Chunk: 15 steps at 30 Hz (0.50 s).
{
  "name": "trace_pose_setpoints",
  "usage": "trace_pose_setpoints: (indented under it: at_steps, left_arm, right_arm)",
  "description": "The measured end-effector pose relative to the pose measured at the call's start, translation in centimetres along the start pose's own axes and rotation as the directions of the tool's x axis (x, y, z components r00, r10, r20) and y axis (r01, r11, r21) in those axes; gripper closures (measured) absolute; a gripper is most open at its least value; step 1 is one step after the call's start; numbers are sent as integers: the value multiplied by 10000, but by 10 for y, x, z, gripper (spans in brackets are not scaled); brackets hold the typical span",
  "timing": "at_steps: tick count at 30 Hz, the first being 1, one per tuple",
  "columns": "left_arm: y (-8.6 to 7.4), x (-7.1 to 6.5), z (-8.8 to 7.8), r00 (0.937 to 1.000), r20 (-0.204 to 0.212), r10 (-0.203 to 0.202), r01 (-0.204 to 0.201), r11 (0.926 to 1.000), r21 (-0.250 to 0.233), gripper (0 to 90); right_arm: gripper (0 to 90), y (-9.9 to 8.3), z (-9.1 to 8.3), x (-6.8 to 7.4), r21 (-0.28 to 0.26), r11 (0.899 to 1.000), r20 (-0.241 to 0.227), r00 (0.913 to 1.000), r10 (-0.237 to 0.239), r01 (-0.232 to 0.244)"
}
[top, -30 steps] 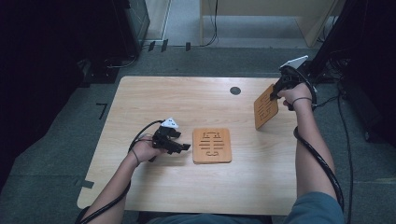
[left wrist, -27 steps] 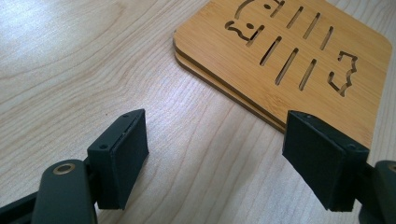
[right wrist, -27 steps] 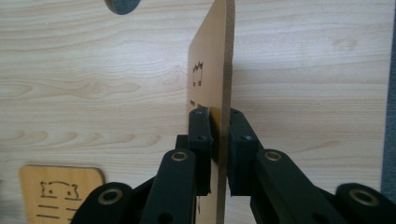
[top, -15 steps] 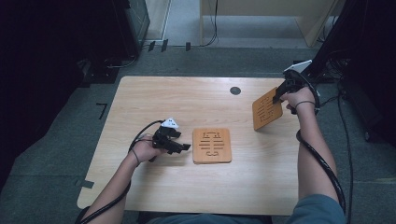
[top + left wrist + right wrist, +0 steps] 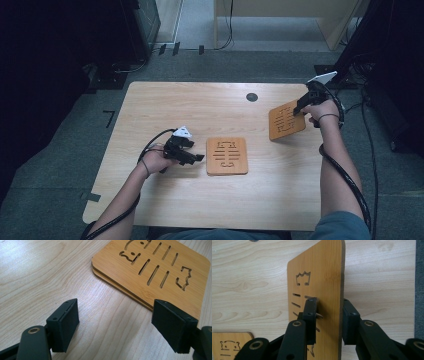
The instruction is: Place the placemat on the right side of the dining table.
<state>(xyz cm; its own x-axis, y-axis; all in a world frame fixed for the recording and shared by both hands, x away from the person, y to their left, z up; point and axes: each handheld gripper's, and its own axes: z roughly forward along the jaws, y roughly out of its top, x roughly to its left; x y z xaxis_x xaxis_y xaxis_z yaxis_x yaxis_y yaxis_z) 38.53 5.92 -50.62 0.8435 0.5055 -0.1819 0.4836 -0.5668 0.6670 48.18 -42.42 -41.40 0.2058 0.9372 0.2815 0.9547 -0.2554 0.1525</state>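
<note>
Right gripper view: right tool (image 5: 328, 322) just loosening around tilted bamboo trivet (image 5: 322, 277), lowered toward surface (image 5: 249, 277), release near.

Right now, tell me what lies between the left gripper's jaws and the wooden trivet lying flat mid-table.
Nothing but bare table. In the high view the left gripper stops just short of the flat trivet; the left gripper view shows wood grain between its open jaws.

Tilted trivet (image 5: 286, 120) right of flat trivet (image 5: 227, 156)

My right gripper (image 5: 299, 108) sinks toward the table (image 5: 165, 107) with the tilted bamboo trivet (image 5: 286, 120), its jaws just opening around it.
</note>
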Motion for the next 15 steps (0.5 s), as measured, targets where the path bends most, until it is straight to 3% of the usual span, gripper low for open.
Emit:
trace_pose_setpoints:
  at_steps: [15]
  left_arm:
    - [0,0,0,10000,-2,40,-40,10000,-8,209]
  right_arm:
    - [650,-4,13,-11,14,9997,-183,9995,257,-257]
